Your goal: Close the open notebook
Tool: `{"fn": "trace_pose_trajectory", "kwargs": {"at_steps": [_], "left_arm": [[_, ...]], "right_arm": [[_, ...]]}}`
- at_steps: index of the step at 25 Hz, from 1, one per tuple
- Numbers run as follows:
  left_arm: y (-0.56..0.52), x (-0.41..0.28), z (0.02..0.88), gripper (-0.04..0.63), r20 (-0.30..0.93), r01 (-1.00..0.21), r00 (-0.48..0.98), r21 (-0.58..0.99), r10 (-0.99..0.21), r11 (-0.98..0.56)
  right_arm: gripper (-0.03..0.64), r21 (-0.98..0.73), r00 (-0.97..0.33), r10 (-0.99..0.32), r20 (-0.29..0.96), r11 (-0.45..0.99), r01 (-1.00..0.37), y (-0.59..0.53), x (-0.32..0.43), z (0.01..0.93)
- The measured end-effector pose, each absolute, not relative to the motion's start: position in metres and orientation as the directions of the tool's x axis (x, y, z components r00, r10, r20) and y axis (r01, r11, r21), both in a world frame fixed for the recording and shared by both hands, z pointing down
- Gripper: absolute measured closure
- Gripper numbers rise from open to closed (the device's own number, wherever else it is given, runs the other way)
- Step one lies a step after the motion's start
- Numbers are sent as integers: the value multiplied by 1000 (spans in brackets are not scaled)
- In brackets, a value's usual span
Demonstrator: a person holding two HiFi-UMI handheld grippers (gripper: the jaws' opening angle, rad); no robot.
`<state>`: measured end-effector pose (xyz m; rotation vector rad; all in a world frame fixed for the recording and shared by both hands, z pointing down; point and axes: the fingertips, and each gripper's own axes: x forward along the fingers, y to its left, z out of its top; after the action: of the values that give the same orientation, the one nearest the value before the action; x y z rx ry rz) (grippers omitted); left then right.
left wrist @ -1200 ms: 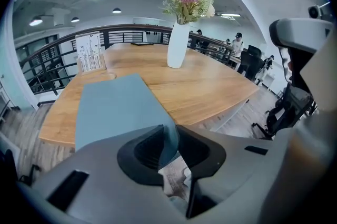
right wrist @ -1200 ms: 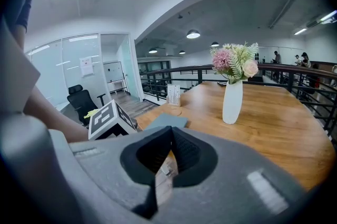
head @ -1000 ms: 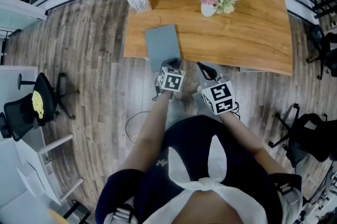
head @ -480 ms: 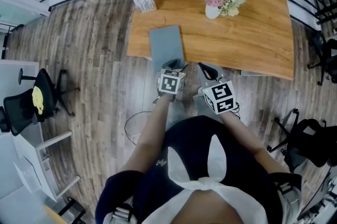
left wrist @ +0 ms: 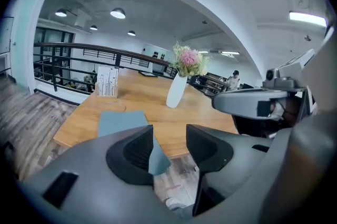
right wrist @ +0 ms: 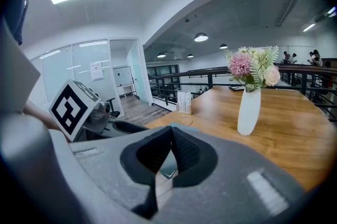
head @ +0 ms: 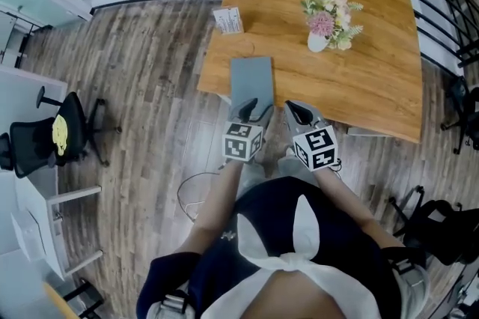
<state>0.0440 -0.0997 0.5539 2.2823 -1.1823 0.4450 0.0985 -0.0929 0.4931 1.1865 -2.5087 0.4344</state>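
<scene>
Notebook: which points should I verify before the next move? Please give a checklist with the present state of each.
1. Notebook closed, cover flat: ok.
2. Notebook fully on the table: not ok, its near end overhangs the edge.
3. Left hand-held gripper free: ok, jaws have just been opening, gripping nothing.
4. Right hand-held gripper empty: ok, jaws together.
5. Vase upright, apart from notebook: ok.

Head view: looks steeply down from high overhead onto the wooden counter [head: 359, 85] and the floor [head: 142, 85] beside it. Left tool [head: 254, 111] view and right tool [head: 298, 112] view: ride low behind own jaws, close to the counter's near edge, facing almost level across its top. Share with the head view the flower vase [head: 317, 43], card stand [head: 227, 20] and notebook [head: 251, 81].
</scene>
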Motion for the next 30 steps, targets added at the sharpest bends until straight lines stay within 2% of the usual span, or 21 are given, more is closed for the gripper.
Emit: {"fn": "trace_pose_trajectory", "kwargs": {"at_steps": [3, 7, 9, 18, 30], "left_arm": [[-99, 41, 532, 430, 470, -833, 554, 293, -688, -470], [-95, 38, 511, 539, 427, -836, 549, 276, -718, -475], [-91, 35, 503, 556, 408, -833, 553, 273, -726, -481], [-92, 24, 484, 574, 377, -854, 518, 182, -767, -488], [-78, 21, 476, 575, 388, -845, 534, 197, -752, -498]], "right_arm": [[620, -139, -614, -679, 402, 618, -774, -94, 91, 485], [620, -139, -635, -662, 399, 641, -755, -90, 77, 479], [620, -139, -643, -654, 399, 650, -747, -87, 72, 477], [620, -166, -664, -641, 384, 659, -733, -86, 64, 468], [620, -166, -662, -640, 389, 658, -734, -78, 58, 465]]}}
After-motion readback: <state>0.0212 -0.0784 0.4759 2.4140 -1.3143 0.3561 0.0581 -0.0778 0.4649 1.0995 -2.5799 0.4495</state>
